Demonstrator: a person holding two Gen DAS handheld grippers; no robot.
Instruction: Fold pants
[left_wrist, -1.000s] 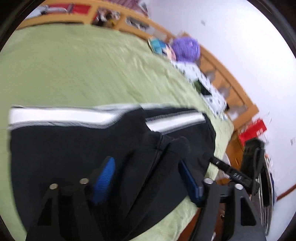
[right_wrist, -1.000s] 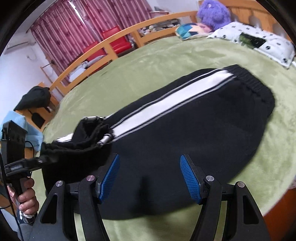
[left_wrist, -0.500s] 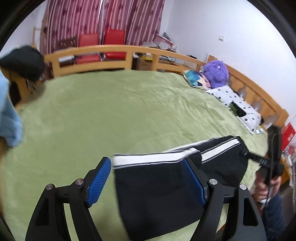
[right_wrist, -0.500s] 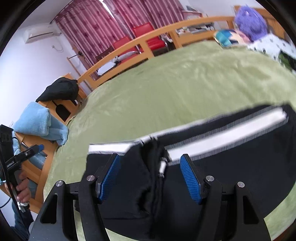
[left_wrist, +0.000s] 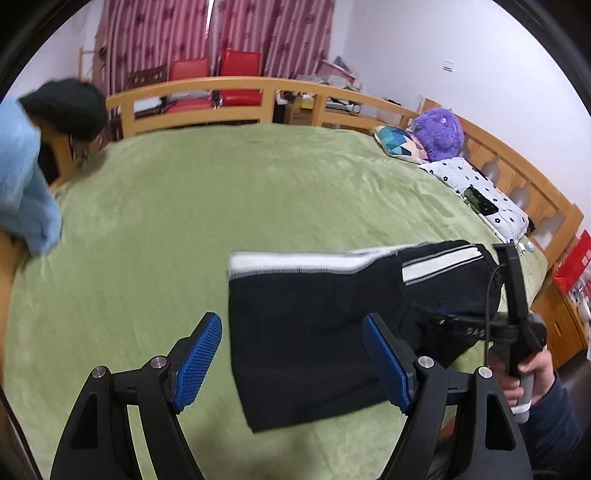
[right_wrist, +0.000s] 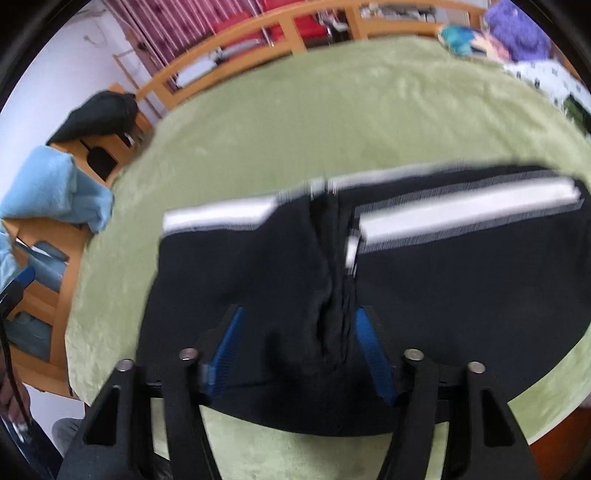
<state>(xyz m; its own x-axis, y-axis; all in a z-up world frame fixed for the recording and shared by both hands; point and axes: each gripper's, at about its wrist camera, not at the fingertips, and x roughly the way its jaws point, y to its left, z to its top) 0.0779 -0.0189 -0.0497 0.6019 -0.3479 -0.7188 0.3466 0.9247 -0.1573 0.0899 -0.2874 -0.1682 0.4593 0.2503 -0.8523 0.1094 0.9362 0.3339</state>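
Black pants with a white side stripe (left_wrist: 314, 325) lie folded on the green bed near its front edge. They also show in the right wrist view (right_wrist: 424, 280). My left gripper (left_wrist: 291, 358) is open and empty, held above the pants' left end. My right gripper (right_wrist: 295, 347) is low over the pants with its blue pads on either side of a bunched black fold. Its jaws stand narrower than before. The view is blurred, so I cannot tell if they pinch the cloth. The right gripper body also shows in the left wrist view (left_wrist: 513, 325).
The green bed cover (left_wrist: 184, 206) is ringed by a wooden rail (left_wrist: 229, 96). A purple plush (left_wrist: 439, 133), a patterned cushion and a spotted pillow (left_wrist: 476, 192) lie at the far right. A light blue towel (left_wrist: 22, 184) and dark clothes sit at the left edge.
My left gripper let go of the pants, lifted and pulled back left, open. My right gripper came down onto the bunched fold and its jaws narrowed.
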